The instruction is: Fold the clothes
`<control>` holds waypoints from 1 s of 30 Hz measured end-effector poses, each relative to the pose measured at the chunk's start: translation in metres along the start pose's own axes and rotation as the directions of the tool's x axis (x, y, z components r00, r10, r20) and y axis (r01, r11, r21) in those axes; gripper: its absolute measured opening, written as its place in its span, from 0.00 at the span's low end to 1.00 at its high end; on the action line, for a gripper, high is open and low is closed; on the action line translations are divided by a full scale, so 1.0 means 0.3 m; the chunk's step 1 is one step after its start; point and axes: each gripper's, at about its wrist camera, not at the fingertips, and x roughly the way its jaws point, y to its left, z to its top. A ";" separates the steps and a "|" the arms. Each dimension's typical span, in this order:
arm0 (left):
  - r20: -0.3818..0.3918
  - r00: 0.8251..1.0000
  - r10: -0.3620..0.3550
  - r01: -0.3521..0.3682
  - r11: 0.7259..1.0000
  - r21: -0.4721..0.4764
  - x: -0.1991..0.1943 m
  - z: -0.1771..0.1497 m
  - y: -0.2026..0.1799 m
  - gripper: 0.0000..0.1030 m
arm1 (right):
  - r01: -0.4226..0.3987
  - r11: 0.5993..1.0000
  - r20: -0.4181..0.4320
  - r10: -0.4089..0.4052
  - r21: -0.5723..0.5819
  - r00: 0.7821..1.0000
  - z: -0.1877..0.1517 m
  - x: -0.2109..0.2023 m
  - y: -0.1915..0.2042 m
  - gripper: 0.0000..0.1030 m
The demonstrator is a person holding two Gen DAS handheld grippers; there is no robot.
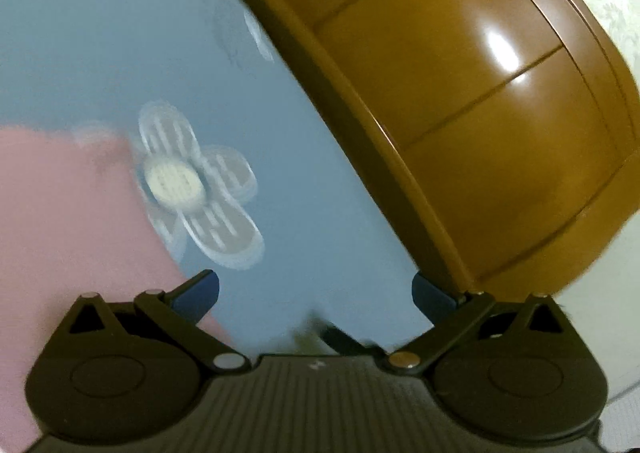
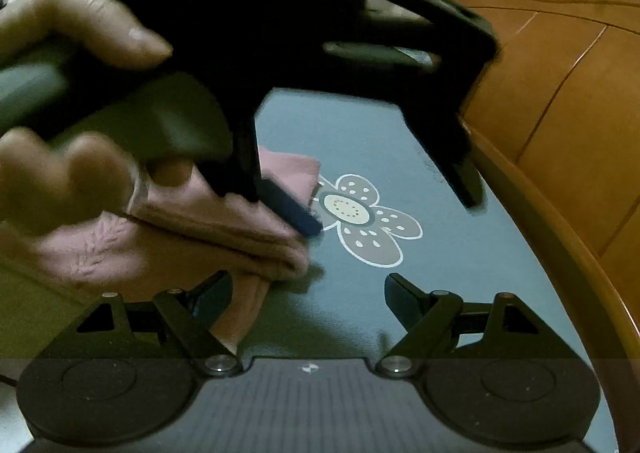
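Pink garment (image 2: pixel 192 237) folded; left gripper (image 2: pixel 384 209) above, spread.

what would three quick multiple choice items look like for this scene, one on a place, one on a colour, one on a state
1. Where does the pink garment lie relative to the printed flower in the right wrist view?
A. to its left
B. to its right
C. fully covering it

2. What colour is the sheet with the flower print?
A. blue
B. yellow
C. red

3. How do the right gripper fingers stand?
A. shut on the garment
B. spread apart with nothing between them
C. shut on the wooden footboard

Key: 1 A, the folded pink cloth sits left of the flower; 2 A, the fabric around the flower is blue; 3 B, bare sheet shows between the fingers.
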 end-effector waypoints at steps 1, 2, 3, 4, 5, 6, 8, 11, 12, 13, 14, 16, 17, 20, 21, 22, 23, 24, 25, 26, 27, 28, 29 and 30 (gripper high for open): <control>0.015 1.000 0.018 -0.018 1.000 0.006 -0.003 0.022 0.010 0.99 | 0.000 1.000 0.002 0.000 0.004 1.000 0.001 -0.002 -0.003 0.84; 0.024 0.999 0.034 -0.034 0.999 0.002 0.002 0.042 0.026 0.99 | 0.000 1.000 0.004 0.000 0.007 1.000 0.002 -0.004 -0.004 0.84; 0.027 0.998 0.053 -0.053 0.999 0.000 0.015 0.061 0.045 0.99 | 0.000 1.000 0.005 0.000 0.008 1.000 0.002 -0.003 -0.003 0.84; 0.029 0.997 0.072 -0.072 0.997 0.003 0.032 0.078 0.064 0.99 | -0.001 1.000 0.005 0.001 0.007 1.000 0.002 0.000 -0.002 0.84; 0.030 0.995 0.091 -0.091 0.996 0.006 0.048 0.096 0.083 0.99 | -0.002 1.000 0.005 0.002 0.005 1.000 -0.002 -0.002 0.003 0.84; 0.029 0.993 0.114 -0.114 0.993 0.004 0.069 0.112 0.105 0.99 | -0.003 1.000 0.005 0.003 0.001 1.000 -0.007 -0.007 0.011 0.84; 0.029 0.990 0.140 -0.140 0.990 -0.011 0.106 0.133 0.152 0.99 | -0.006 1.000 0.005 0.006 -0.001 1.000 -0.016 0.009 -0.005 0.84; 0.045 0.995 0.091 -0.089 0.995 -0.044 0.125 0.143 0.189 0.99 | -0.008 1.000 0.004 0.008 0.001 1.000 -0.011 0.016 -0.007 0.84; 0.043 0.995 0.089 -0.087 0.995 -0.038 0.129 0.144 0.186 0.99 | -0.008 1.000 0.003 0.008 0.002 1.000 -0.006 0.015 -0.008 0.84; 0.036 0.995 0.098 -0.097 0.995 -0.018 0.133 0.143 0.176 0.99 | -0.008 1.000 0.001 0.008 0.004 1.000 -0.004 0.012 -0.008 0.84; 0.029 0.994 0.109 -0.109 0.994 0.002 0.134 0.142 0.164 0.99 | -0.007 1.000 0.000 0.007 0.006 1.000 -0.003 0.009 -0.009 0.84; 0.028 0.990 0.135 -0.136 0.990 0.032 0.126 0.140 0.133 0.99 | -0.007 1.000 -0.001 0.007 0.007 1.000 -0.003 -0.001 -0.004 0.84; 0.036 0.989 0.146 -0.147 0.988 0.049 0.113 0.139 0.113 0.99 | -0.006 1.000 -0.002 0.006 0.007 1.000 -0.003 -0.007 -0.001 0.84; 0.061 0.985 0.161 -0.167 0.980 0.108 0.035 0.131 0.059 0.99 | -0.007 1.000 -0.002 0.007 0.002 1.000 0.001 -0.003 0.005 0.84; 0.067 0.984 0.167 -0.174 0.977 0.124 0.005 0.129 0.041 0.99 | -0.007 1.000 -0.001 0.007 -0.002 1.000 0.001 0.001 0.008 0.84; 0.073 0.981 0.178 -0.186 0.972 0.142 -0.023 0.127 0.026 0.99 | -0.008 1.000 0.000 0.008 -0.005 1.000 0.002 0.006 0.011 0.84; 0.082 0.977 0.197 -0.208 0.964 0.164 -0.057 0.122 0.005 0.99 | -0.009 1.000 0.001 0.009 -0.008 1.000 0.003 0.008 0.012 0.84; 0.094 0.971 0.220 -0.234 0.954 0.188 -0.093 0.116 -0.015 0.99 | -0.010 1.000 0.004 0.010 -0.010 1.000 0.004 0.009 0.014 0.84; 0.108 0.964 0.242 -0.260 0.942 0.211 -0.129 0.110 -0.034 0.99 | -0.011 1.000 0.006 0.011 -0.010 1.000 0.005 0.008 0.016 0.84; 0.121 0.958 0.261 -0.283 0.931 0.230 -0.163 0.103 -0.050 0.99 | -0.012 1.000 0.010 0.012 -0.010 1.000 0.007 0.005 0.017 0.84; 0.132 0.951 0.279 -0.304 0.921 0.242 -0.199 0.093 -0.062 0.99 | -0.013 1.000 0.014 0.013 -0.007 1.000 0.009 0.005 0.018 0.84; 0.142 0.944 0.298 -0.326 0.911 0.252 -0.240 0.079 -0.075 0.99 | -0.017 1.000 0.018 0.018 -0.003 1.000 0.010 0.004 0.018 0.84; 0.152 0.936 0.319 -0.349 0.901 0.258 -0.279 0.065 -0.086 0.99 | -0.024 1.000 0.020 0.024 0.002 1.000 0.011 0.002 0.019 0.85; 0.160 0.926 0.341 -0.373 0.891 0.260 -0.316 0.050 -0.094 0.99 | -0.031 1.000 0.022 0.031 0.007 0.999 0.012 0.000 0.020 0.85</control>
